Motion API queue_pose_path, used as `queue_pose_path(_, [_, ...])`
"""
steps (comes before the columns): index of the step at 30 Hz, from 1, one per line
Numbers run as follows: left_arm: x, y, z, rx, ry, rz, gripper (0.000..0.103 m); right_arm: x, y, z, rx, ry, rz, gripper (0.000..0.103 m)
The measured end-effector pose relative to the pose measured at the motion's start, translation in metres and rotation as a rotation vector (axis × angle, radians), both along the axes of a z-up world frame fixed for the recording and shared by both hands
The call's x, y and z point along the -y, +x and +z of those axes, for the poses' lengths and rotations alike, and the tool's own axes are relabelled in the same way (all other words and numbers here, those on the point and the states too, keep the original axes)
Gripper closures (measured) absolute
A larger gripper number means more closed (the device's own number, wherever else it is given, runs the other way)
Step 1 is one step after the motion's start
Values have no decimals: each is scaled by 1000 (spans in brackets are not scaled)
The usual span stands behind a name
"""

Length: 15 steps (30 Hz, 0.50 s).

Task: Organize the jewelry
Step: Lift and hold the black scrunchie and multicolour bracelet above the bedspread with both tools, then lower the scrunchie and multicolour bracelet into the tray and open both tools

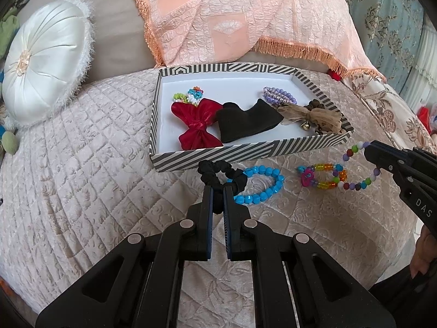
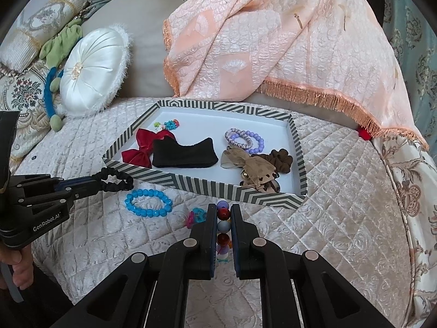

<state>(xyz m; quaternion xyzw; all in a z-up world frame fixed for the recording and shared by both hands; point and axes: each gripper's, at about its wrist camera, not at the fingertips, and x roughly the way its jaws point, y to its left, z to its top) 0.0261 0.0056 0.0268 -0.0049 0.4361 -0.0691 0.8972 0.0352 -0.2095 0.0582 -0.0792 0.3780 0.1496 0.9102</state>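
A striped tray (image 1: 218, 154) (image 2: 191, 183) on the quilted bed holds a red bow (image 1: 195, 124), a black cloth (image 1: 245, 123), purple bracelets (image 1: 278, 95), a tan bow (image 1: 308, 114) and small bead pieces (image 1: 189, 97). My left gripper (image 1: 218, 188) (image 2: 94, 184) is shut on a black scrunchie (image 1: 218, 173) (image 2: 116, 180) just in front of the tray. My right gripper (image 2: 222, 207) (image 1: 372, 153) is shut on a multicoloured bead bracelet (image 1: 355, 168) (image 2: 223, 218). A blue bead bracelet (image 1: 259, 184) (image 2: 148, 202) and a small colourful bead bracelet (image 1: 322, 176) (image 2: 195, 216) lie on the quilt.
A round white cushion (image 1: 46, 60) (image 2: 95, 71) lies at the left. A peach fringed blanket (image 1: 245, 19) (image 2: 273, 46) is draped behind the tray. The bed's edge (image 2: 396, 191) drops off on the right.
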Motion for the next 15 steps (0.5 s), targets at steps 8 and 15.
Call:
queue_pose_path(8, [0, 0, 0, -2, 2, -1, 97, 0, 0, 0, 0, 0, 0, 95])
queue_pose_path(15, [1, 0, 0, -2, 4, 0, 97, 0, 0, 0, 0, -2, 0, 95])
